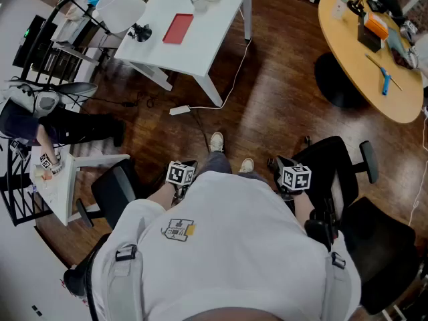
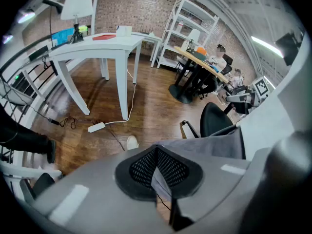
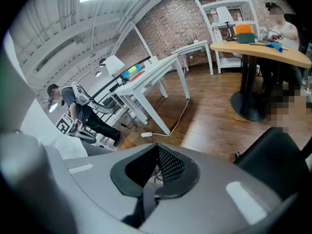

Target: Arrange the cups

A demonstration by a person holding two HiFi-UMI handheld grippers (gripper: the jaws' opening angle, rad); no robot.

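Cups on the far white desk; both hand-held grippers clenched and empty.

Listed: a wooden floor, on which a white power strip and its cable are laid. A white desk is set at the upper centre of the head view. A round wooden desk is set at upper right and loaded with small items. A black office chair is placed beside the person's legs. A red tray is laid flat on the white desk. The left hand-held gripper is clenched with jaws together and nothing gripped. The right hand-held gripper is clenched likewise. Both are held low by the person's knees, well apart from the white desk. Two clear cups are stood upright just beside each other at the white desk's far end, beyond the red tray.
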